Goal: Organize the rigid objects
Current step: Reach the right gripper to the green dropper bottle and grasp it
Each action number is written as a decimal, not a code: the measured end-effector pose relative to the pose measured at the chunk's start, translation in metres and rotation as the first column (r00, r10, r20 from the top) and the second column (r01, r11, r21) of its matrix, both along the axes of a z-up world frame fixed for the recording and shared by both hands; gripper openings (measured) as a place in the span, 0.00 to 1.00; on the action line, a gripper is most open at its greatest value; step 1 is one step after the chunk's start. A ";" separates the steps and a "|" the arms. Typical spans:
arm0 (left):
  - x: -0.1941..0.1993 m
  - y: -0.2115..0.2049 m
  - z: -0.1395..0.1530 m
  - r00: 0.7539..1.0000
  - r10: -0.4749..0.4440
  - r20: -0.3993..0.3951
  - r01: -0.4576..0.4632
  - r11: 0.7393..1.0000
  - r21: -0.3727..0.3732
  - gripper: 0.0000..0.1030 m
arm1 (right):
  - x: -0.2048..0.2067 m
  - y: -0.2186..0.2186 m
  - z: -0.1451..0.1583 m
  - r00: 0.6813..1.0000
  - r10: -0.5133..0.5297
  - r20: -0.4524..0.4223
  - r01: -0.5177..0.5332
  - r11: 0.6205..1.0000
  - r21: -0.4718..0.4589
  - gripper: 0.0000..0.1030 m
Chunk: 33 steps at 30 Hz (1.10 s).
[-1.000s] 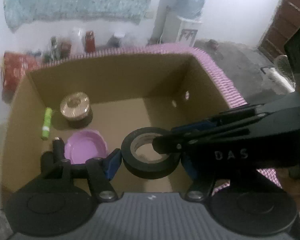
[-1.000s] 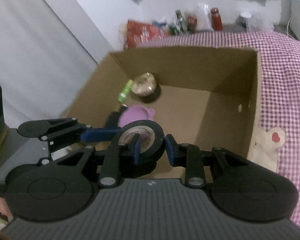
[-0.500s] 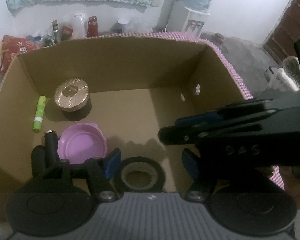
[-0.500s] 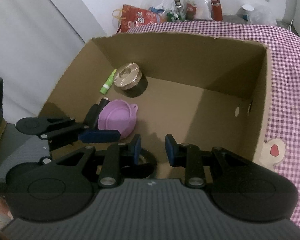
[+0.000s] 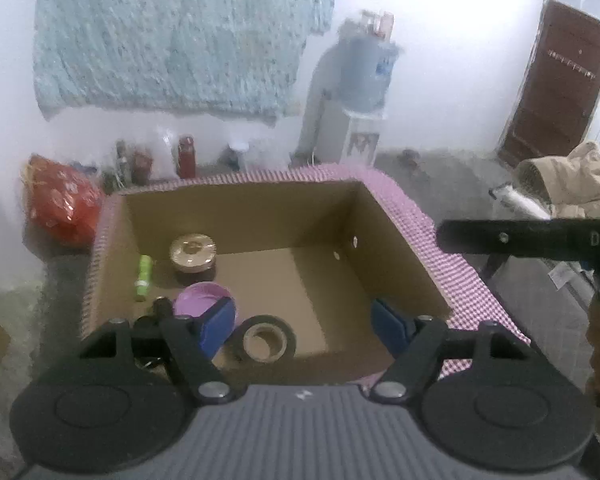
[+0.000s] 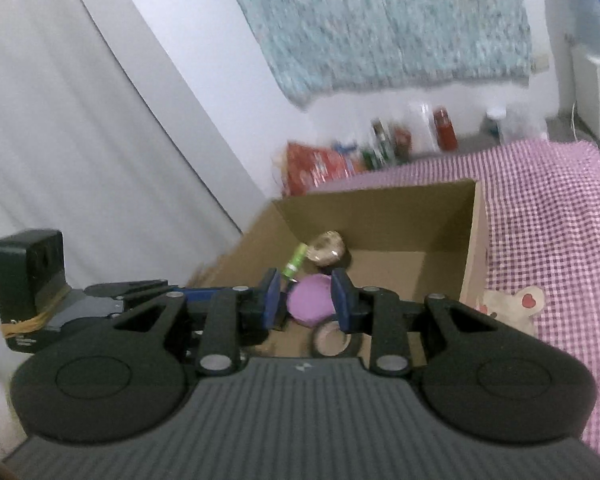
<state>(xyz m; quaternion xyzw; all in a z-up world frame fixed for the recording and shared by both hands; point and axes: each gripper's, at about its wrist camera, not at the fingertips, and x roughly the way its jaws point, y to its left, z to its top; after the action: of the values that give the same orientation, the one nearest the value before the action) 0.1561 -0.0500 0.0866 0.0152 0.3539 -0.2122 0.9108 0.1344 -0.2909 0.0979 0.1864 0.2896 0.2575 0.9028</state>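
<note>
Desk (image 5: 428, 232): checked pink cloth under cardboard box (image 5: 260, 212)
Box floor: black tape roll (image 5: 266, 338) lying flat
Left tool (image 5: 304, 322): spread wide — empty
Right tool (image 6: 306, 300): parted — empty

Cardboard box (image 5: 396, 240): right half of floor bare, open from above; left side occupied by tape roll (image 5: 266, 338), purple lid (image 5: 202, 300), gold-lidded jar (image 5: 193, 254), green tube (image 5: 143, 276).

- pale blue knitted blanket (image 5: 180, 36) hung on white wall
- blue-bottled water dispenser (image 5: 364, 92) by wall
- brown wooden door (image 5: 556, 96), far right
- red printed plastic bag (image 5: 60, 204) on floor
- purple-white checked cloth (image 6: 548, 216)
</note>
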 end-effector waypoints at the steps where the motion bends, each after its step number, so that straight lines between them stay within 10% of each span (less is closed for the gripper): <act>1: -0.010 0.006 0.000 1.000 0.000 0.017 0.000 1.000 -0.007 0.74 | -0.011 0.001 0.000 1.000 -0.006 0.013 0.006 1.000 0.004 0.28; 23: -0.067 0.014 -0.091 0.997 0.049 0.058 -0.056 0.990 0.129 0.53 | -0.025 0.148 -0.080 0.994 0.108 -0.004 -0.105 0.961 -0.256 0.39; 33: -0.063 0.005 -0.099 0.995 0.007 0.098 -0.025 0.981 0.191 0.50 | -0.011 0.135 -0.106 0.993 0.091 -0.078 -0.106 0.971 -0.214 0.18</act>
<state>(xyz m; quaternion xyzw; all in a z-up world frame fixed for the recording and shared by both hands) 0.0928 -0.0446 -0.0119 0.1104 0.3283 -0.1687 0.9228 0.1239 -0.1563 -0.0079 0.0805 0.3552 0.2621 0.8937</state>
